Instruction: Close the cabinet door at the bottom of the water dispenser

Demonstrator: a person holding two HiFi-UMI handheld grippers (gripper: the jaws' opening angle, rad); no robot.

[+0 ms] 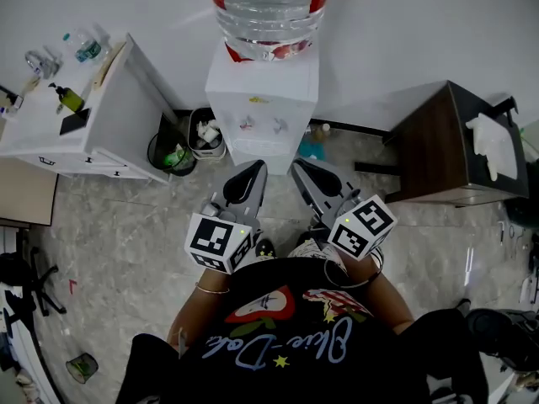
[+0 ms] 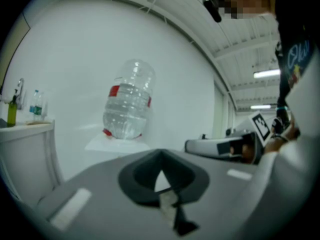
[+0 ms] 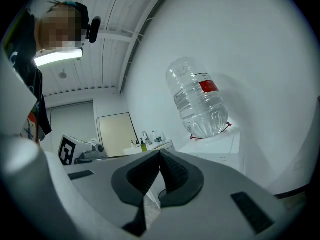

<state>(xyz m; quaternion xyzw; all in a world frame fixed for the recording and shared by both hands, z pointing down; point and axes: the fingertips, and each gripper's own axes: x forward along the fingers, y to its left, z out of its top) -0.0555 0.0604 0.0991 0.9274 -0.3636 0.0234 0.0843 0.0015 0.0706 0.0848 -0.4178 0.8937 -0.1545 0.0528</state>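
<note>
Head view: facing the white water dispenser (image 1: 262, 108) against the wall, with the bottle (image 1: 269, 11) on top. Lower cabinet door (image 1: 263, 154) seen steeply from above; impossible to tell whether open or closed. Holding left gripper (image 1: 255, 170) and right gripper (image 1: 301, 167) side by side, tips near the dispenser's foot

Left gripper view: jaws pressed together on nothing, pointing up towards the bottle

Right gripper view: likewise closed tip to tip and empty, with the dispenser at right
</note>
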